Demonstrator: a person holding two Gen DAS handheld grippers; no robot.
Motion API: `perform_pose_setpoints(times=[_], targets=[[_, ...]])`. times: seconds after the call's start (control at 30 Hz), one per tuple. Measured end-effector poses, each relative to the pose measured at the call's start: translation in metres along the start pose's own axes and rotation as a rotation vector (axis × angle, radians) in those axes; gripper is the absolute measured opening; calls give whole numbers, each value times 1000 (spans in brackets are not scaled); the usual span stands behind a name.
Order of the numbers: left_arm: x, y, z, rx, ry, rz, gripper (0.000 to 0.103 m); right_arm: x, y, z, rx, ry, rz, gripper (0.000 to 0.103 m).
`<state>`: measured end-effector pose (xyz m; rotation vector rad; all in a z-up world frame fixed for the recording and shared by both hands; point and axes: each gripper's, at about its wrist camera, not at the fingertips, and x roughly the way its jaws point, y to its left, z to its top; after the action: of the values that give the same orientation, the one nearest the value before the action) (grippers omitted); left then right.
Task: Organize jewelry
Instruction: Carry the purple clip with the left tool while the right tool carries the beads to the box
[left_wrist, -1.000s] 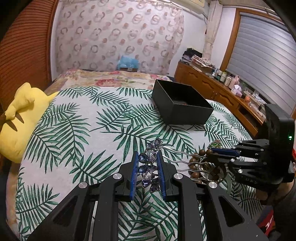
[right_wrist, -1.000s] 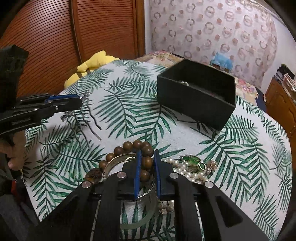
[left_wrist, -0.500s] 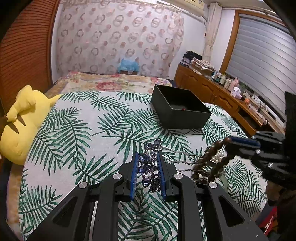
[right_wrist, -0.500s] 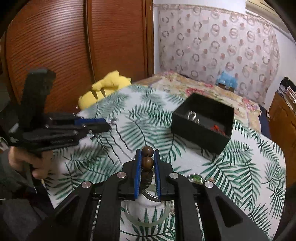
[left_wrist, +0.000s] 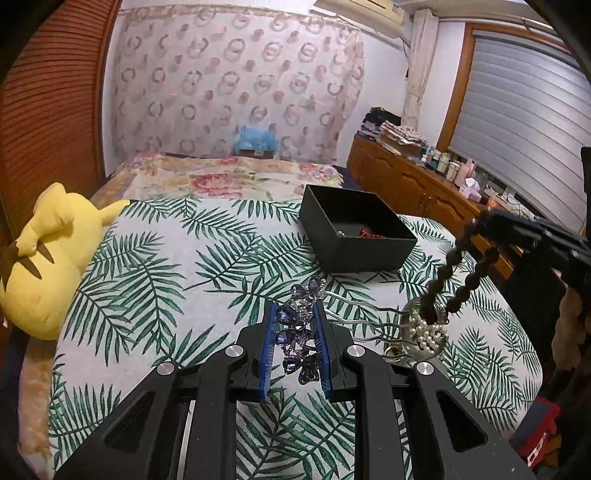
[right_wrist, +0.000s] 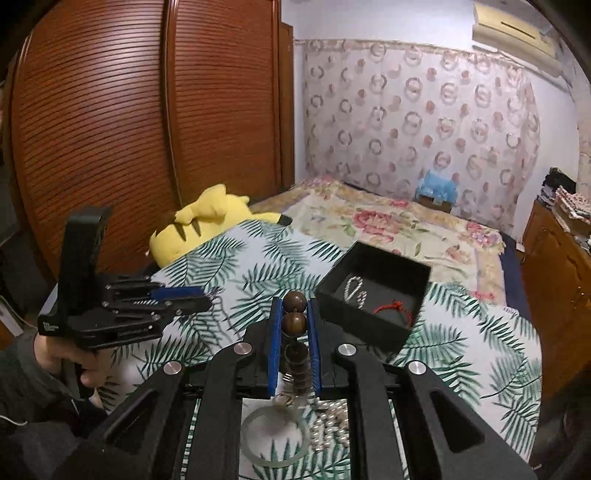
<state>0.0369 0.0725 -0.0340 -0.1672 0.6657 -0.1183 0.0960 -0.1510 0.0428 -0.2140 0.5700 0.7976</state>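
My left gripper (left_wrist: 295, 321) is shut on a blue-gem hair comb (left_wrist: 301, 325), held just above the palm-leaf cloth; its metal prongs point right. My right gripper (right_wrist: 294, 314) is shut on a brown wooden bead bracelet (right_wrist: 294, 312), lifted well above the cloth; the bracelet (left_wrist: 452, 273) hangs in a loop in the left wrist view. The open black box (right_wrist: 373, 295) sits ahead and holds a silver chain (right_wrist: 354, 288) and a red cord (right_wrist: 397, 308). A pearl necklace (left_wrist: 428, 334) and a pale jade bangle (right_wrist: 275, 435) lie on the cloth.
A yellow plush toy (left_wrist: 44, 266) lies at the cloth's left edge. A floral bedspread (right_wrist: 388, 221) stretches behind the box. A wooden dresser (left_wrist: 413, 181) with clutter runs along the right. Wooden wardrobe doors (right_wrist: 147, 129) stand left.
My right gripper has lifted the bead bracelet off the pile and risen high above the cloth. My left gripper has risen slightly with the hair comb in it.
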Motion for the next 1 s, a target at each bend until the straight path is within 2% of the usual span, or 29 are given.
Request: perform_pose_setpoints(times=[0.4, 0.83, 1.0], targets=[[5, -1, -3, 0, 13, 2, 18, 21, -16, -32, 49, 77, -13, 15], [4, -3, -5, 2, 10, -4, 18, 41, -43, -34, 122, 109, -38, 15], [3, -4, -4, 4, 9, -2, 18, 31, -47, -28, 133, 77, -51, 15]])
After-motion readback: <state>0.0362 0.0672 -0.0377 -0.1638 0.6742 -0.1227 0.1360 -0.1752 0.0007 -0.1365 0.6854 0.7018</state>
